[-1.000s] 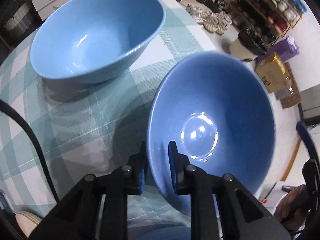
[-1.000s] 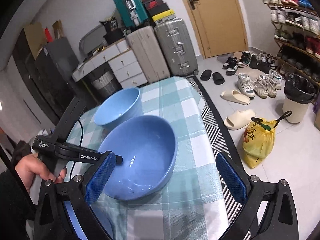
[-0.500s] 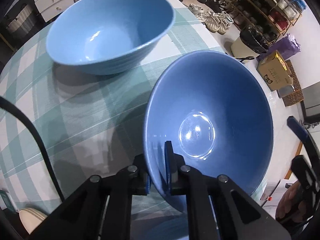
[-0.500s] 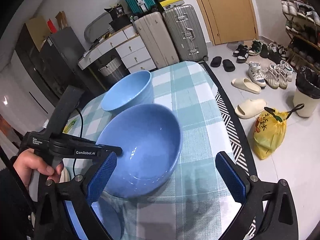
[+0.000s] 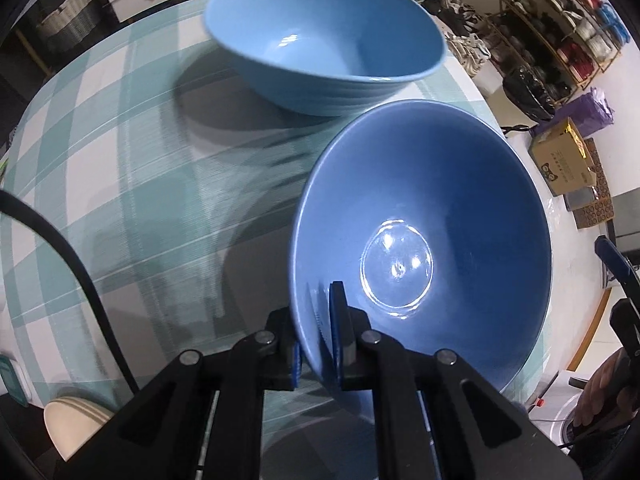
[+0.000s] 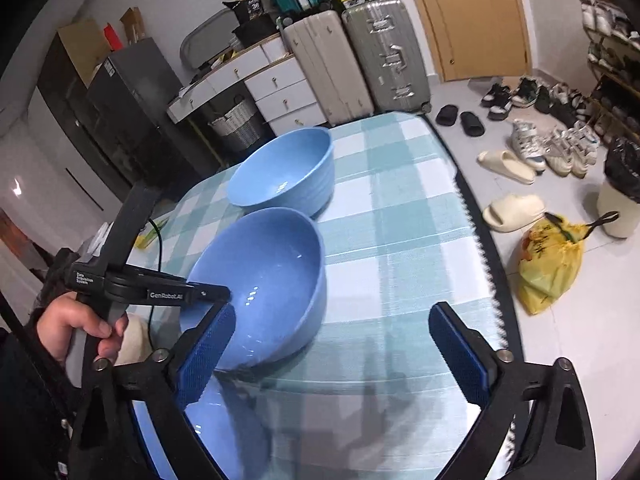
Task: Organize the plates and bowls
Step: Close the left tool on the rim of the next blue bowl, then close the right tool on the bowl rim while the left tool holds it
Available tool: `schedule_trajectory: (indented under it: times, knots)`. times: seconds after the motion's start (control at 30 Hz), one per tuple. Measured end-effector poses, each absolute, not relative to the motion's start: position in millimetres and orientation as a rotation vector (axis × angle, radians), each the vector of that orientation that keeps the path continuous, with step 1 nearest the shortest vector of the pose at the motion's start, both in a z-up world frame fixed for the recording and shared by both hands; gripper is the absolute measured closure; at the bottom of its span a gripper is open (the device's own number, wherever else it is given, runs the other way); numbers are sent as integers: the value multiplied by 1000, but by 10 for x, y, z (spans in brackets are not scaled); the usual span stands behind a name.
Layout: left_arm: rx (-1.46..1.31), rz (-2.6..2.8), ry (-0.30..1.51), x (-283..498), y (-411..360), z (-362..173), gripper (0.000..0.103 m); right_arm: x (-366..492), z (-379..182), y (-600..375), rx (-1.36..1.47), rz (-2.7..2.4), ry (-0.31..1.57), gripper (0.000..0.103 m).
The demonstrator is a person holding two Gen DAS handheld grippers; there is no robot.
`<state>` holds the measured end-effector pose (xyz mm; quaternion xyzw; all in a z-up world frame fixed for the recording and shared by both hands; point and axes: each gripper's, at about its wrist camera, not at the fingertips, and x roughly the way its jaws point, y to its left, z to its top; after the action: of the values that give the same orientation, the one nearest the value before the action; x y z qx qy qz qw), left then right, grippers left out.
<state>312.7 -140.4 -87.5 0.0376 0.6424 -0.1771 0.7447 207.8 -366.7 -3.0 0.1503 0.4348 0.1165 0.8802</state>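
My left gripper (image 5: 316, 340) has its jaws clamped on the near rim of the darker blue bowl (image 5: 432, 236), one pad inside the wall and one outside, so the bowl hangs forward of my jaws, tilted, with its hollow facing me. Just beyond it, further out from my left jaws, the lighter blue bowl (image 5: 328, 36) sits upright on the checked tabletop (image 5: 120, 184); the two rims look very close, though I cannot tell whether they touch. My right gripper (image 6: 332, 348) has just been narrowing a little, yet its jaws stand wide with nothing between the pads but bare tablecloth. From there, the darker blue bowl (image 6: 264, 280) lies just ahead of my left-hand pad, and the lighter blue bowl (image 6: 284, 168) is further ahead behind it. My left hand (image 6: 76, 328) grips its handle beside that pad.
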Motion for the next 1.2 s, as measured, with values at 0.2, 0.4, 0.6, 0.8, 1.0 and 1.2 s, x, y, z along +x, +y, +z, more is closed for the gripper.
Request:
schedule_trajectory:
  times: [0.2,0.4,0.6,0.8,1.0,1.2]
  knots:
    - [57,-373,1405,3107,-1259,-878,94,2346,-61,-3459,299,217,996,40]
    - [29,-367,1406,3086,-1141,-901,94,2591,-165,-3310,282,230,1066,42]
    - [17,-368,1399,3075,-1108,-907,94,2799,-417,-3286,362,265,1162,42]
    - [23,-367,1395,3044,-1101,-920,92,2878,-577,-3221,395,281,1199,55]
    - [13,-379,1395,3035,-1090,-942,91,2952,-634,-3072,344,296,1233,79]
    - [-6,-382,1388,3024,-1083,-944,91,2958,-629,-2987,291,266,1230,89]
